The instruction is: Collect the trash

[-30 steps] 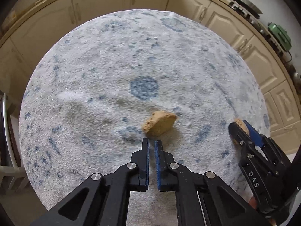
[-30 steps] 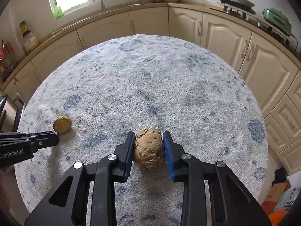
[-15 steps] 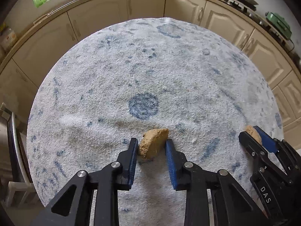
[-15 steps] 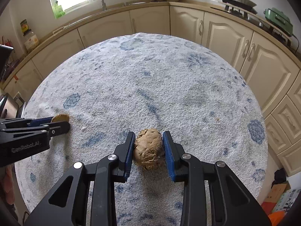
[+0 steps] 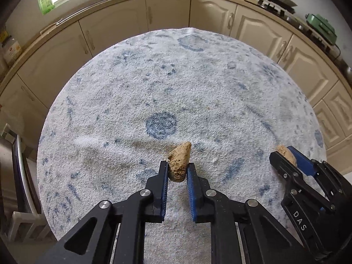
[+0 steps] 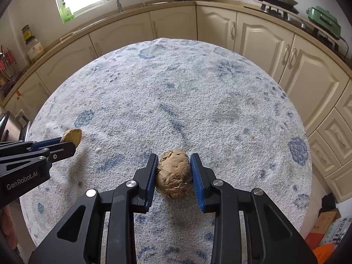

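Note:
My left gripper point(image 5: 177, 166) is shut on a small tan wedge-shaped scrap point(image 5: 179, 161) and holds it above the round white and blue rug point(image 5: 154, 83). The same scrap point(image 6: 71, 136) shows at the left gripper's tip point(image 6: 66, 145) in the right wrist view. My right gripper point(image 6: 173, 161) is shut on a larger brown lump point(image 6: 173, 173), held above the rug point(image 6: 198, 92). In the left wrist view the right gripper point(image 5: 283, 154) is at the right with the lump point(image 5: 285, 153) between its fingers.
Cream kitchen cabinets point(image 6: 253, 35) curve around the rug's far side. A stove and a green appliance point(image 6: 324, 21) sit on the counter at right. Boxes point(image 6: 327, 231) lie on the floor at lower right. A small white crumb point(image 5: 214, 160) lies on the rug.
My left gripper opened around the tan scrap, shut on it and lifted it off the rug. My right gripper kept hold of the brown lump and rose slightly.

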`<state>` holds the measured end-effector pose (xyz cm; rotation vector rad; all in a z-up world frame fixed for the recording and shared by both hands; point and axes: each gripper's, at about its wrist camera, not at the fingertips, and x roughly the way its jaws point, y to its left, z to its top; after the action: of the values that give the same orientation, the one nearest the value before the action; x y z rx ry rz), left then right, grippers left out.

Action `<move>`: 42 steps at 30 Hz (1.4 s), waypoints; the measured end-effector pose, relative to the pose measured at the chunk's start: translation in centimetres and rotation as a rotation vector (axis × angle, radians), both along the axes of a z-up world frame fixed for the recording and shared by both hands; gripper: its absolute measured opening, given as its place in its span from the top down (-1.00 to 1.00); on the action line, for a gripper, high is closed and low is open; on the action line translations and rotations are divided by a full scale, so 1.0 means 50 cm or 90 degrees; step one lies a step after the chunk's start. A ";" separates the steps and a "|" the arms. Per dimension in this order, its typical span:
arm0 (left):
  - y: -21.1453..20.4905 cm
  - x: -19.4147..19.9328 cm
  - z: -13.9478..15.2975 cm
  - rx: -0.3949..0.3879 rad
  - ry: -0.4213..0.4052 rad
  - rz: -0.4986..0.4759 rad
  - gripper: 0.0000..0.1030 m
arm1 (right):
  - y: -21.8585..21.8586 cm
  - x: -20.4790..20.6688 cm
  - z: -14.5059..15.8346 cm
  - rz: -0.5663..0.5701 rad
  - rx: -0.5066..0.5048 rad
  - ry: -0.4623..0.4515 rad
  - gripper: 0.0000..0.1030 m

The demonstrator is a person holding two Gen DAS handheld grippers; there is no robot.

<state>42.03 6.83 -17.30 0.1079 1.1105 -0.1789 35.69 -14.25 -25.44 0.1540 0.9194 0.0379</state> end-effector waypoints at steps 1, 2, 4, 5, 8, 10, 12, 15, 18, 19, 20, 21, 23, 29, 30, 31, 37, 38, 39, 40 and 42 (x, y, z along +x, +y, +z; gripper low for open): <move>-0.003 -0.005 0.005 0.002 -0.005 -0.004 0.76 | -0.002 -0.003 0.004 -0.004 -0.001 -0.004 0.41; -0.006 -0.010 0.010 0.004 -0.008 -0.006 0.76 | -0.005 -0.005 0.006 -0.008 -0.003 -0.007 0.41; -0.013 -0.020 0.017 0.007 -0.011 -0.010 0.76 | -0.011 -0.011 0.013 -0.013 -0.003 -0.013 0.41; -0.016 -0.025 0.022 0.007 -0.013 -0.012 0.76 | -0.015 -0.014 0.016 -0.015 0.002 -0.015 0.41; -0.029 -0.042 0.035 0.009 -0.022 -0.019 0.77 | -0.026 -0.025 0.025 -0.019 0.005 -0.022 0.41; -0.042 -0.052 0.044 0.010 -0.026 -0.026 0.76 | -0.039 -0.034 0.031 -0.026 0.006 -0.026 0.41; -0.055 -0.063 0.053 0.011 -0.031 -0.035 0.76 | -0.052 -0.043 0.036 -0.033 0.011 -0.030 0.41; -0.085 -0.081 0.068 0.013 -0.040 -0.055 0.76 | -0.081 -0.063 0.047 -0.049 0.012 -0.040 0.41; -0.118 -0.098 0.082 0.015 -0.049 -0.076 0.76 | -0.113 -0.087 0.056 -0.067 0.012 -0.049 0.41; -0.134 -0.106 0.087 0.016 -0.053 -0.084 0.76 | -0.125 -0.094 0.059 -0.074 0.012 -0.051 0.41; -0.148 -0.113 0.090 0.018 -0.056 -0.092 0.76 | -0.137 -0.102 0.061 -0.081 0.012 -0.054 0.41; -0.164 -0.121 0.093 0.020 -0.060 -0.101 0.76 | -0.149 -0.110 0.062 -0.088 0.012 -0.055 0.41; -0.200 -0.138 0.098 0.030 -0.072 -0.121 0.76 | -0.182 -0.132 0.066 -0.109 0.010 -0.059 0.41; -0.325 -0.189 0.095 0.037 -0.078 -0.200 0.76 | -0.289 -0.197 0.067 -0.185 0.008 -0.064 0.41; -0.346 -0.198 0.093 0.039 -0.080 -0.215 0.76 | -0.309 -0.211 0.066 -0.200 0.005 -0.064 0.41; -0.372 -0.206 0.091 0.041 -0.080 -0.231 0.76 | -0.326 -0.223 0.065 -0.213 0.003 -0.063 0.41; -0.504 -0.248 0.075 0.036 -0.072 -0.309 0.76 | -0.436 -0.298 0.044 -0.293 -0.001 -0.048 0.41; -0.527 -0.253 0.070 0.035 -0.070 -0.323 0.76 | -0.451 -0.310 0.039 -0.306 0.000 -0.044 0.41; -0.548 -0.258 0.066 0.034 -0.068 -0.336 0.76 | -0.468 -0.321 0.034 -0.318 0.001 -0.039 0.41; -0.574 -0.264 0.060 0.033 -0.063 -0.350 0.76 | -0.487 -0.335 0.027 -0.333 0.001 -0.033 0.41; -0.616 -0.271 0.046 0.033 -0.056 -0.372 0.76 | -0.516 -0.356 0.017 -0.356 0.001 -0.022 0.41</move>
<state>28.49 -23.96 -15.00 0.4836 0.9726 -0.6609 17.87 -40.03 -24.61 0.4049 0.8154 -0.4754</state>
